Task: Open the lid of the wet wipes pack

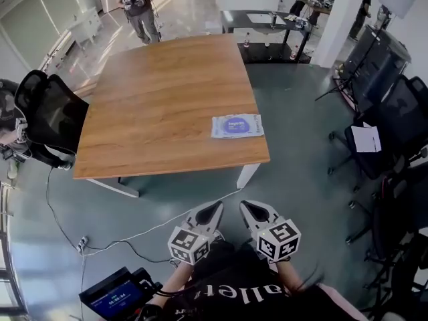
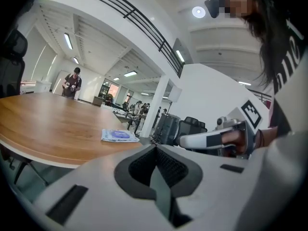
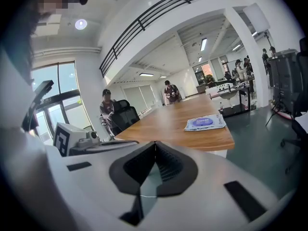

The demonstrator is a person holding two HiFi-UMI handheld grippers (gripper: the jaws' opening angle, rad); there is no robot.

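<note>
While both grippers are held close to the body, short of the table, the task stands at its approach step; no contact with the pack has been made.

1. Gripper state. The left gripper has its jaws pressed together at the tips with nothing between them, as its own view confirms. The right gripper is likewise closed tip to tip and empty.

2. Floor before the table. A white cable runs across the floor from under the table's near edge toward the left. Judged a trip risk during the step forward.

3. Task item. The wet wipes pack lies flat on the table, close to the right edge and near the front right corner. A purple oval marks its top face; the lid appears closed.

4. Next move, as judged. Advance to the table's near edge, spread one gripper's jaws, and pin the pack with the other so it does not slide off the adjacent edge when the lid is lifted.

5. Clearance. The tabletop around the pack carries nothing else. A black chair stands at the table's left side; further chairs stand well apart on the right. A person stands beyond the table's far end.
</note>
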